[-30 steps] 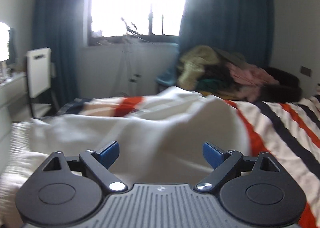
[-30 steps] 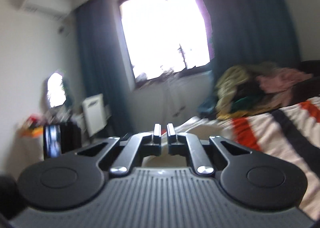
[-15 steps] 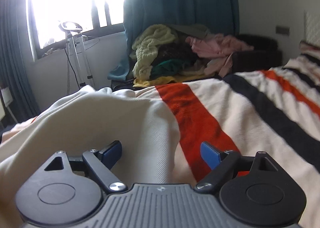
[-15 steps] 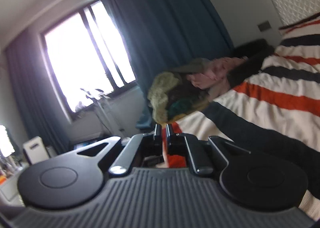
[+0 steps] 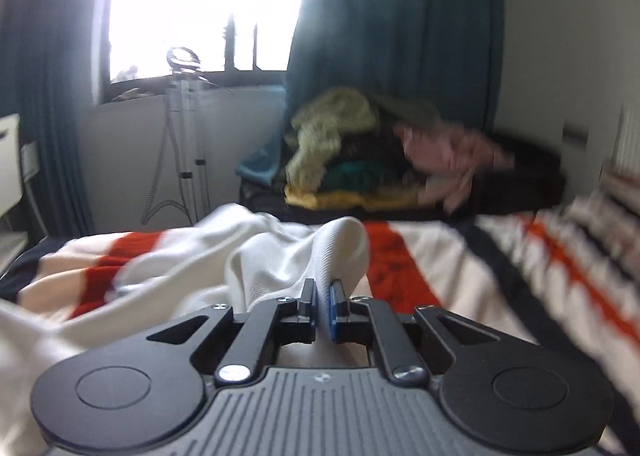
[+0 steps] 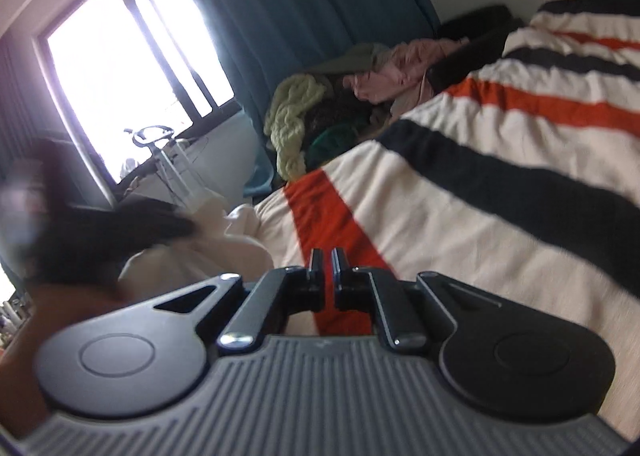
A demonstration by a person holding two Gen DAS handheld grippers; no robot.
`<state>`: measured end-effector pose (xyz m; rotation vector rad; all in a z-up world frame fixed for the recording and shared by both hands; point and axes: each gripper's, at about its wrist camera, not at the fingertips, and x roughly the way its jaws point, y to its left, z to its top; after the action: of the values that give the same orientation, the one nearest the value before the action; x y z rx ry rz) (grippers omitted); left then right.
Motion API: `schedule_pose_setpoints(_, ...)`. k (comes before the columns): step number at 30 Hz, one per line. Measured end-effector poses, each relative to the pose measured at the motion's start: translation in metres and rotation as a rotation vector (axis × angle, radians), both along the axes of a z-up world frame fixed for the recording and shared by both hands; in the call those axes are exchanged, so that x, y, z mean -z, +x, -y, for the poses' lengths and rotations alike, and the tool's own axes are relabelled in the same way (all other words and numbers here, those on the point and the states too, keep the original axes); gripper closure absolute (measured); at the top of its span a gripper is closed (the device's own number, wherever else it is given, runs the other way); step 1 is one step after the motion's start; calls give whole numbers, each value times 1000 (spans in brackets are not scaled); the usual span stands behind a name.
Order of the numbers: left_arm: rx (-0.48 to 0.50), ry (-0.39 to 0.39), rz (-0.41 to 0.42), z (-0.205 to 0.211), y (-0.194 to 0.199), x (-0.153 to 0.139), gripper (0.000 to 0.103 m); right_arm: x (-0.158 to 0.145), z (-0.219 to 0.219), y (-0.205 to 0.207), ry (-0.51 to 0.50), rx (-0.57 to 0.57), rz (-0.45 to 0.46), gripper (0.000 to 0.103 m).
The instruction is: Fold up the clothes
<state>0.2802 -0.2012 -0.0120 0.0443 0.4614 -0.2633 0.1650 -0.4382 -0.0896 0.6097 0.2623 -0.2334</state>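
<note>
Item: our left gripper (image 5: 323,298), jaws clamped together on a raised ribbed fold of the white garment (image 5: 280,256). The garment lies bunched on the striped bedspread (image 5: 460,264), at the near left part of the bed, its cloth running under and to the left of that gripper.

Item: our right gripper (image 6: 323,270), jaws drawn together with only a narrow slit between them and nothing visibly held. It hangs above the bedspread (image 6: 460,196) over an orange stripe, with the garment (image 6: 224,240) to its left.

Item: open room. To the right of the garment we see the bedspread spreading flat, orange and dark stripes on cream, uncluttered toward the right side of the bed. The bed's far edge runs just behind the garment; its left edge drops off beside the bunched cloth.

Item: surroundings. A heap of clothes (image 5: 360,152) in yellow-green, pink, green and yellow stands just beyond the far edge. A metal stand (image 5: 180,144) rises beside the wall under the bright window (image 5: 200,4); teal curtains (image 5: 400,24) hang on both sides.

Item: obstruction. In the right wrist view a dark blurred shape (image 6: 100,240) fills the left, touching or overlapping the garment; we cannot tell which.
</note>
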Motion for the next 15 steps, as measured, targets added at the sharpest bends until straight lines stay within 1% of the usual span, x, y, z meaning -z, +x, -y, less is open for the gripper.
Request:
schedule_pose_setpoints(2,-22,-65,9,-41,-25,-19,98,-1,-9,-5,31,-25,4,97)
schedule_pose_setpoints(3,-34,-98,14,-62,-37,-28,101,-1,-14,-7,42,-43,4,97)
schedule_pose_setpoints(4,-45,-131,19,-82,-50,-38,101,-3,-20,-9,45,-61,1,97)
schedule_pose_setpoints(7,-79,-229,33,-144,-87,-66,101,-9,-37,-14,16,-120,-11,97)
schedule_pose_setpoints(10,-159,-218,20,-196,-113,-51,101,-13,-51,-18,11,-168,-21,97)
schedule_pose_setpoints(13,-186,-279,-68,-227,-116,-32,101,-10,-60,-19,46,-190,-61,95)
schedule_pose_setpoints(14,-182,-271,-61,-231,-117,-29,101,-8,-62,-19,65,-200,-77,95)
schedule_pose_setpoints(15,-177,-240,-41,-230,-118,-28,101,-5,-63,-19,87,-213,-94,95)
